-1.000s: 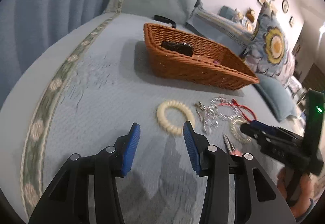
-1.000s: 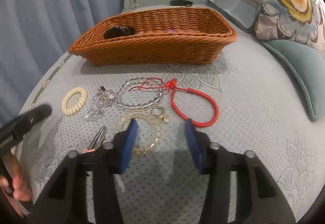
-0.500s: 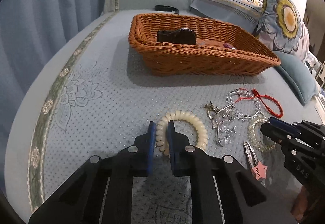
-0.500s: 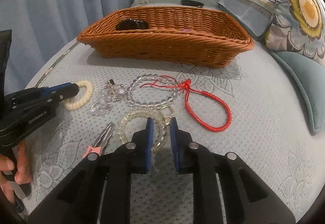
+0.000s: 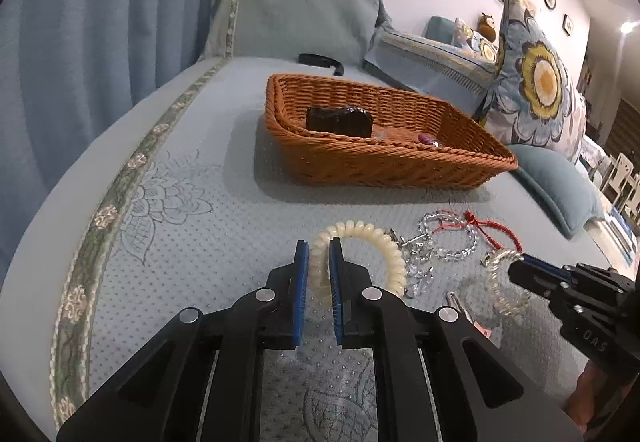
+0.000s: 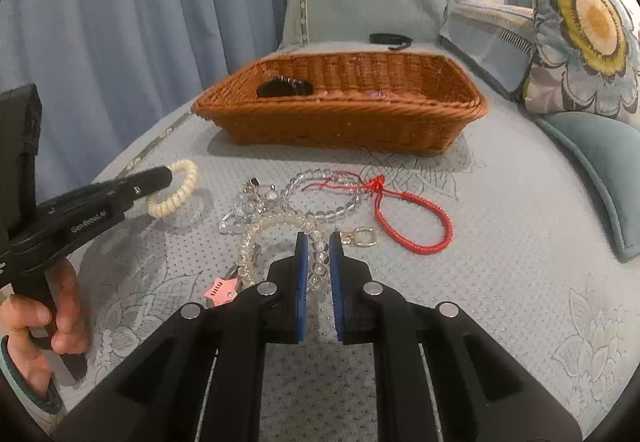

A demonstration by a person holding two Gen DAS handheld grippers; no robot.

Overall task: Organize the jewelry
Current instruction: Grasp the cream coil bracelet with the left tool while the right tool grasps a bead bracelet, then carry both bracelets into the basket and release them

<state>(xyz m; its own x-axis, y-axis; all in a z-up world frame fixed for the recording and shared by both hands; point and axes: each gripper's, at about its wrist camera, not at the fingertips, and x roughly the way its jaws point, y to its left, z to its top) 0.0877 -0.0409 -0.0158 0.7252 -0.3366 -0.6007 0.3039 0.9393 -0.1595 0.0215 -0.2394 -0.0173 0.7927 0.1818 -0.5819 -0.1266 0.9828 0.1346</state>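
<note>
Both pairs of jaws, spread wide a second ago, have just been closing: the left gripper (image 5: 319, 248) is now pinching the cream coil bracelet (image 5: 362, 246), and the right gripper (image 6: 318, 248) is pinching the pale beaded bracelet (image 6: 256, 238), both rings tilting up off the bedspread (image 6: 520, 242). The wicker basket (image 6: 340, 121) behind them is holding a dark object (image 5: 339, 120) and a small purple piece (image 5: 427, 139). The red cord bracelet (image 6: 416, 217) and clear bead bracelet (image 6: 320, 193) are lying just beyond the right gripper's tips, a pink star clip (image 6: 219, 290) beside its left finger.
</note>
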